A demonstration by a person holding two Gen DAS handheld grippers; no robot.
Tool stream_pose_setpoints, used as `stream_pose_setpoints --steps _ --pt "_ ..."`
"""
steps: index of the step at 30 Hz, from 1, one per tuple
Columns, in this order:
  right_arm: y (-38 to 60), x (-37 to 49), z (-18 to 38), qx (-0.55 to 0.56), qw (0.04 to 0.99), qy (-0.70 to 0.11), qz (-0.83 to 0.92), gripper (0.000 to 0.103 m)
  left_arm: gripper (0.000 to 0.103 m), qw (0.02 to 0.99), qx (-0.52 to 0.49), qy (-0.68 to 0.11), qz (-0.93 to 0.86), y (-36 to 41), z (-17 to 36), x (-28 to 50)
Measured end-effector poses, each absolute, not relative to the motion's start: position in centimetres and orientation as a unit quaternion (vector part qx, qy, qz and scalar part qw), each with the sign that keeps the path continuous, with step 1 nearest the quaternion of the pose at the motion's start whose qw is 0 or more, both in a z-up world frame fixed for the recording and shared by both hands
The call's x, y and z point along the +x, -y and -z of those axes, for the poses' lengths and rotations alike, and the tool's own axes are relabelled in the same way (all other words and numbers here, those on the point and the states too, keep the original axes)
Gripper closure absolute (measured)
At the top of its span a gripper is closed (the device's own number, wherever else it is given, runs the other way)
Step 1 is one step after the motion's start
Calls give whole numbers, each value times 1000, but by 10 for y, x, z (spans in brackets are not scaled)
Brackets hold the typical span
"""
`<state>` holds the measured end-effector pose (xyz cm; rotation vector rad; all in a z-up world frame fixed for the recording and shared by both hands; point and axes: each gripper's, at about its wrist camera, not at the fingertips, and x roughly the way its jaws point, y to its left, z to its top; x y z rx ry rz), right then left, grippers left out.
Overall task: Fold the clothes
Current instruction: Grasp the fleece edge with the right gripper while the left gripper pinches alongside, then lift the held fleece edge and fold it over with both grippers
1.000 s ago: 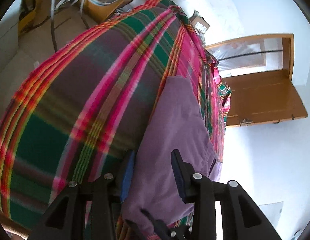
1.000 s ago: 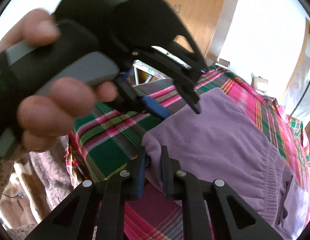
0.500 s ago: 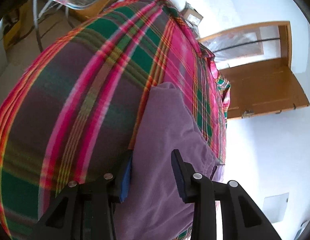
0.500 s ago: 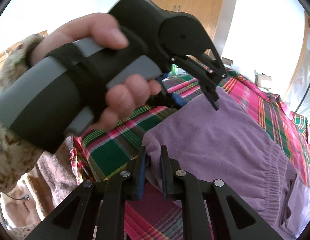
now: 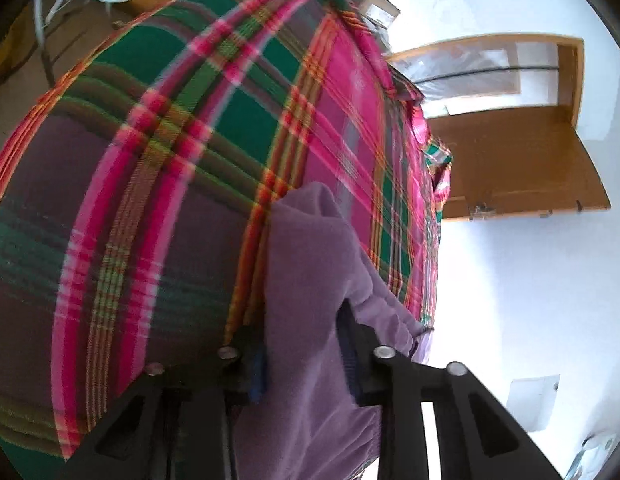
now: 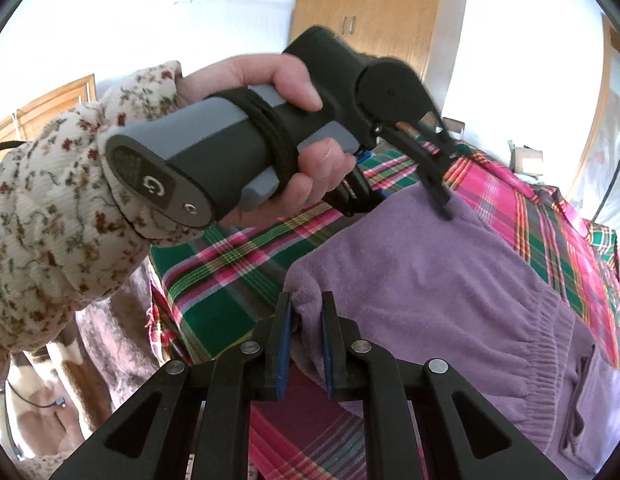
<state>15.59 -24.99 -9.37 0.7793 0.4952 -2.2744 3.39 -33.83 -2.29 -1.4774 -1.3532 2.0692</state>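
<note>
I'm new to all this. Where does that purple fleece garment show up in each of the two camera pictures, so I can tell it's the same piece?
Left wrist view: the purple fleece garment runs from lower centre up the middle, between the left gripper fingers.
Right wrist view: it fills the centre and lower right, its corner pinched in the right gripper.
Shared landmark: the pink-and-green plaid cloth beneath it.

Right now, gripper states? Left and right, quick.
Left gripper: shut on the purple fleece garment, fabric bunched between its fingers.
Right gripper: shut on the same garment's near folded edge.
</note>
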Motion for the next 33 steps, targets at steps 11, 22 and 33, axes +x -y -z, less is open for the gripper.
stream_pose_setpoints --steps 11,22,33 --pt "251 163 80 272 343 -181 881 91 89 124 -482 454 -739 340 0 40" --pt "247 156 75 277 360 -159 876 91 89 100 -486 448 -743 336 -4 43" --pt "217 180 52 247 364 -116 890 91 89 103 -471 436 -759 321 -43 52"
